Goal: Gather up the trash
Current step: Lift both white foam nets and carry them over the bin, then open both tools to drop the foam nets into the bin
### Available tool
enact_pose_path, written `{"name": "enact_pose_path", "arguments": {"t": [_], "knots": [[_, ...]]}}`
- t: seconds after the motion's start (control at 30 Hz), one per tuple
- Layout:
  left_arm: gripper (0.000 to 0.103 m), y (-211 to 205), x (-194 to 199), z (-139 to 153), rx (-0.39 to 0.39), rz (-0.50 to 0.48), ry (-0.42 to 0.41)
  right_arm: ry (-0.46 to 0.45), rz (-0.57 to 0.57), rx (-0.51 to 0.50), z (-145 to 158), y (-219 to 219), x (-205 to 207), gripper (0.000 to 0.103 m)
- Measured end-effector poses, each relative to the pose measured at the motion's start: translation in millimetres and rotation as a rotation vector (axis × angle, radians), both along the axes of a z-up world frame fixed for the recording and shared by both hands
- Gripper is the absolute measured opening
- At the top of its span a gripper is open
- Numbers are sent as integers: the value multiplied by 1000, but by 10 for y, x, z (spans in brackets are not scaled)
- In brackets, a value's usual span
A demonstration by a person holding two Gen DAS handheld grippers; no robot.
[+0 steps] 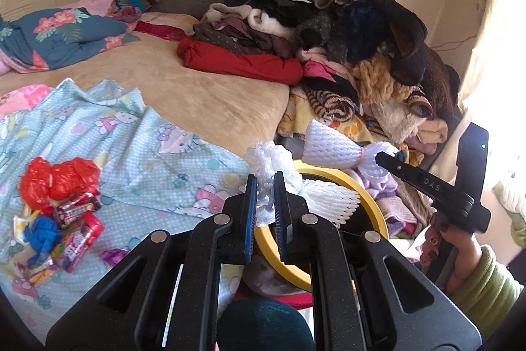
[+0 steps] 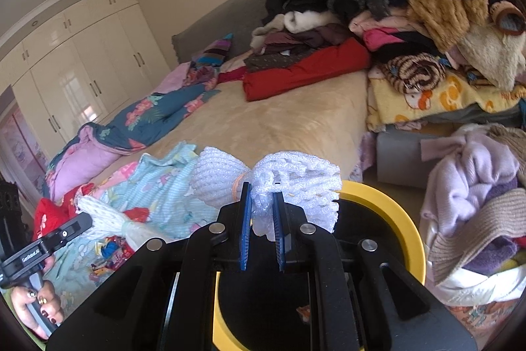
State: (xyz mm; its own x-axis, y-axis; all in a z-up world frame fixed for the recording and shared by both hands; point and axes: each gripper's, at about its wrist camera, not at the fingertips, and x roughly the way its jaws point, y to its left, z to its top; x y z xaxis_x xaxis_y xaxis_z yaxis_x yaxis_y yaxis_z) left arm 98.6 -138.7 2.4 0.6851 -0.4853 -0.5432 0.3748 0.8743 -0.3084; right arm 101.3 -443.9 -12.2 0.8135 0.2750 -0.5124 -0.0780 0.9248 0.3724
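My left gripper (image 1: 265, 178) is shut on a white foam net (image 1: 273, 160), held over the near rim of a yellow bin (image 1: 371, 203). My right gripper (image 2: 262, 189) is shut on a second white foam net (image 2: 296, 176), above the black-lined yellow bin (image 2: 404, 219). Each wrist view also shows the other gripper in a hand: the right gripper (image 1: 378, 157) with its net (image 1: 328, 145), and the left gripper (image 2: 87, 217) with its net (image 2: 108, 217). A red plastic bag (image 1: 59, 180) and candy wrappers (image 1: 75, 232) lie on the patterned sheet.
A tall pile of clothes (image 1: 328, 32) and plush blankets (image 2: 460, 22) crowds the far side of the bed. A bag of lavender and beige knitwear (image 2: 473, 186) stands right of the bin. White wardrobes (image 2: 82, 71) line the wall.
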Motion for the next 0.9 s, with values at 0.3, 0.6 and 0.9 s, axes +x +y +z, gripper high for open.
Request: {"name": "enact_pose_path", "arguments": {"t": [0.3,0.6,0.9], "knots": [[6,-348,5,-155,41,-69,26,68,-55,9,-219,-214,47,14],[6,-609,27,-358,82,-123,67,120,-77,8,-402,-321,95,15],[6,-799,99,-597,117,-167,122,162,-78,-9,-545,-355,150,15]]}}
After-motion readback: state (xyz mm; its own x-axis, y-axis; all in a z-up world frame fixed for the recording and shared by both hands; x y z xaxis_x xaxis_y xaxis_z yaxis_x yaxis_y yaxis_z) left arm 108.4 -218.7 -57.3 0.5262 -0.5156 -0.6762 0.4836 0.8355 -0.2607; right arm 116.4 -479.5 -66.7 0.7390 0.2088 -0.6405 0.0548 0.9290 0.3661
